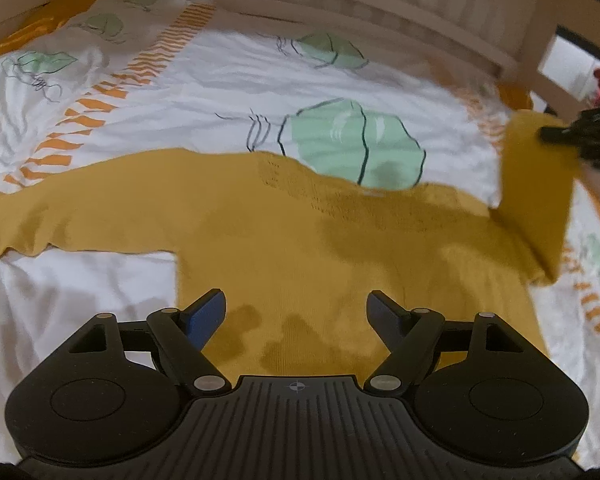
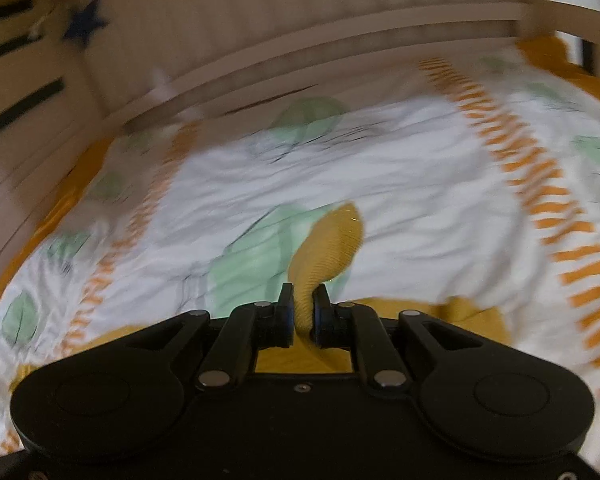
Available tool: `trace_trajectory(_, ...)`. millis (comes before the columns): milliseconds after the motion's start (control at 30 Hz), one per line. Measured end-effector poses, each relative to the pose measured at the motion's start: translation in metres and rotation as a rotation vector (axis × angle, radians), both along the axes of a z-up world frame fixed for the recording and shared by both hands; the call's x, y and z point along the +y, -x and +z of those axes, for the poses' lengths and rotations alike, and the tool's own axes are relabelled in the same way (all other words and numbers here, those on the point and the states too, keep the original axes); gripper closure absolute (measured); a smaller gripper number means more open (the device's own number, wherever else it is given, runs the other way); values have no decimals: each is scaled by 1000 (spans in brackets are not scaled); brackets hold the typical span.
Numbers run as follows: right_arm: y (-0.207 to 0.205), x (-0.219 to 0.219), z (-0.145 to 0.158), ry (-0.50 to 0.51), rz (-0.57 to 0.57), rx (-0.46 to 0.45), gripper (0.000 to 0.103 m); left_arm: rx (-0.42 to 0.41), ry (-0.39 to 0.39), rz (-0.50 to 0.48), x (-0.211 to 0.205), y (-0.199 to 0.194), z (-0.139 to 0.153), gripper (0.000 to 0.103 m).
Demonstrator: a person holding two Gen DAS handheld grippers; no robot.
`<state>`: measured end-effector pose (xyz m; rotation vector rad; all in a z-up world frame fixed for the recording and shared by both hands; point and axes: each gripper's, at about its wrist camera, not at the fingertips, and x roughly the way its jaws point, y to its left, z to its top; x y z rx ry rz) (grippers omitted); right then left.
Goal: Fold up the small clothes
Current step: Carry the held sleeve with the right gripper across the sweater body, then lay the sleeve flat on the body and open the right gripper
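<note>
A mustard-yellow knit sweater (image 1: 300, 236) lies spread flat on a white patterned bed cover (image 1: 228, 92), one sleeve stretched out to the left. My left gripper (image 1: 296, 304) is open and empty, hovering over the sweater's lower body. My right gripper (image 2: 302, 304) is shut on the sweater's right sleeve (image 2: 328, 240), holding its cuff up off the bed. In the left wrist view the lifted sleeve (image 1: 536, 184) stands upright at the right, with the right gripper (image 1: 556, 134) at its top edge.
A wooden slatted bed rail (image 1: 340, 4) runs along the far side of the bed cover. The cover has green leaf prints and orange striped bands (image 2: 540, 184). The rail also shows in the right wrist view (image 2: 300, 56), which is motion-blurred.
</note>
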<state>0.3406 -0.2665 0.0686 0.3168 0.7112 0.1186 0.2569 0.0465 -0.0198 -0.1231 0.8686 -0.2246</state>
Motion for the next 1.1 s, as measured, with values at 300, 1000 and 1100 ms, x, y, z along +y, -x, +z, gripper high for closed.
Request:
trace_trajectory(300, -17, 116, -50, -6, 153, 34, 86, -26, 54, 82, 28, -4, 13, 26)
trace_trajectory(1000, 40, 112, -89, -23, 252, 127, 42, 22, 64, 134, 42, -14, -1, 26)
trace_trajectory(1100, 62, 85, -98, 3, 255, 221, 41, 30, 54, 123, 39, -14, -4, 26)
